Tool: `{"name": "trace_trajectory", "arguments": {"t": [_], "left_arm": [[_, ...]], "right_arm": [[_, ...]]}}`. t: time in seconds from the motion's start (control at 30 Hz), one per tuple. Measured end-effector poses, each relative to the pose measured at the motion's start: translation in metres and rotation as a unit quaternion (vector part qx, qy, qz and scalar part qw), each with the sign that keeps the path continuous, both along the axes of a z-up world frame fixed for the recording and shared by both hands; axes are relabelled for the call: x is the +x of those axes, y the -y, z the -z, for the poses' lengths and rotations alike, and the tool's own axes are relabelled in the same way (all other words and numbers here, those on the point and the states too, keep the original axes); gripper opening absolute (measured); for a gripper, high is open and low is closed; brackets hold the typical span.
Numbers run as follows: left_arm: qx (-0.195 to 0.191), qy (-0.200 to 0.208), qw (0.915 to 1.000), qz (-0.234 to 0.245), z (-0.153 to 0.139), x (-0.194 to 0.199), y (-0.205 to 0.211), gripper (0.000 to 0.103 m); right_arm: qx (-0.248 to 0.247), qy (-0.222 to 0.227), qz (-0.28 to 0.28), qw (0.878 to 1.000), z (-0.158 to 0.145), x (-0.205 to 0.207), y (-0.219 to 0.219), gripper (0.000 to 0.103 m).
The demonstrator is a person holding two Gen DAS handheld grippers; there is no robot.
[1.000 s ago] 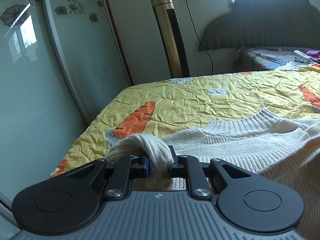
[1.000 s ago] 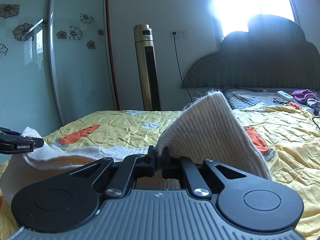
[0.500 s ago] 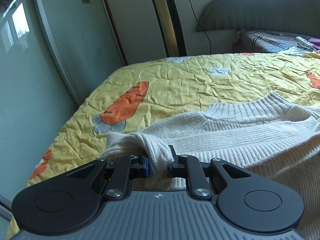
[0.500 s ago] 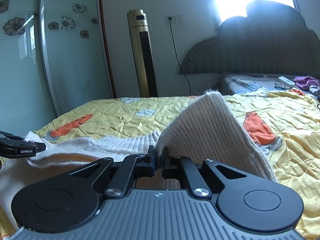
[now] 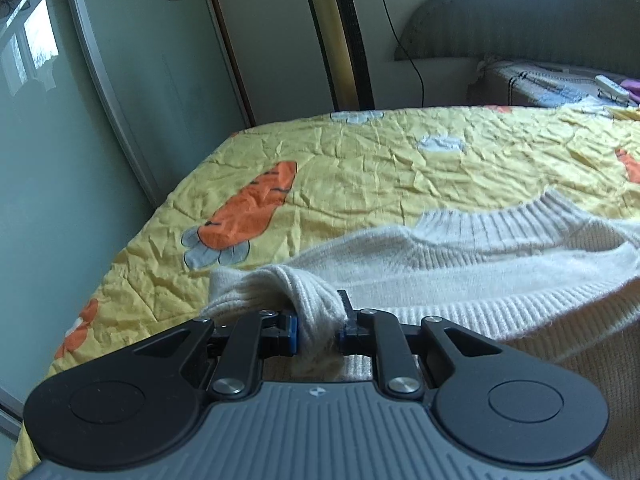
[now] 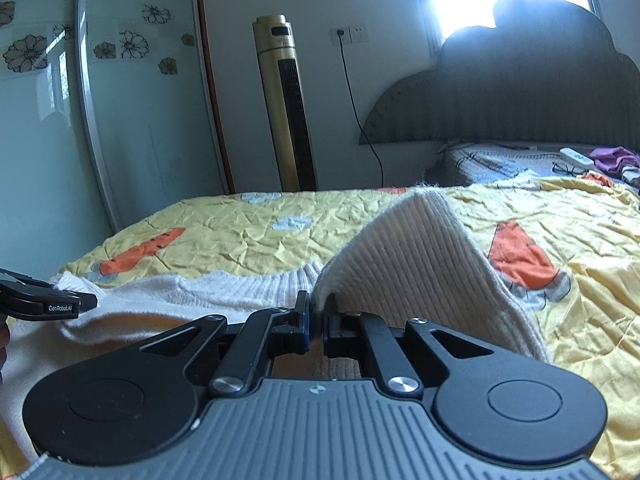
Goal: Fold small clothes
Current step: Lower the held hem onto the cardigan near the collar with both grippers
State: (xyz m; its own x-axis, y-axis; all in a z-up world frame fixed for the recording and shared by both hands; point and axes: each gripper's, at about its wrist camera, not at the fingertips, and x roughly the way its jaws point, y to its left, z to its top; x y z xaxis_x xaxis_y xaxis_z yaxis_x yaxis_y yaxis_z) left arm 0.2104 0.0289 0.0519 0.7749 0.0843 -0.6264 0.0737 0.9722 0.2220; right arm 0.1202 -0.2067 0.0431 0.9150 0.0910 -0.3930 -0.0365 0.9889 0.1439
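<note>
The left gripper [image 5: 318,326] pinches a bunched fold of the cream sweater [image 5: 460,264], its jaws held a little apart by the thick knit wedged between them. The right gripper [image 6: 316,320] is pressed nearly together on a thin edge of the same sweater [image 6: 420,264], whose ribbed flap stands up in an arch just beyond the fingers. The rest of the sweater lies on the yellow carrot-print bedspread [image 5: 380,168].

Open bed ahead, walled at the far side

Yellow bedspread [image 6: 360,232] lies bare beyond the sweater [image 5: 460,264]; tower fan [image 6: 286,104] and headboard [image 6: 520,92] block the far edge.
</note>
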Motion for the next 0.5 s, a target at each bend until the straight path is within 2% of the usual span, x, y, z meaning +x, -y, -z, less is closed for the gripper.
{"name": "trace_trajectory", "arguments": {"t": [0.17, 0.5], "left_arm": [[0.005, -0.004, 1.0, 0.002, -0.002, 0.012, 0.007, 0.017], [0.009, -0.028, 0.9996, -0.001, 0.009, 0.022, 0.01, 0.018]], "right_arm": [[0.003, 0.005, 0.005, 1.0, -0.006, 0.006, 0.004, 0.009], [0.016, -0.028, 0.01, 0.999, 0.009, 0.02, 0.011, 0.009]]}}
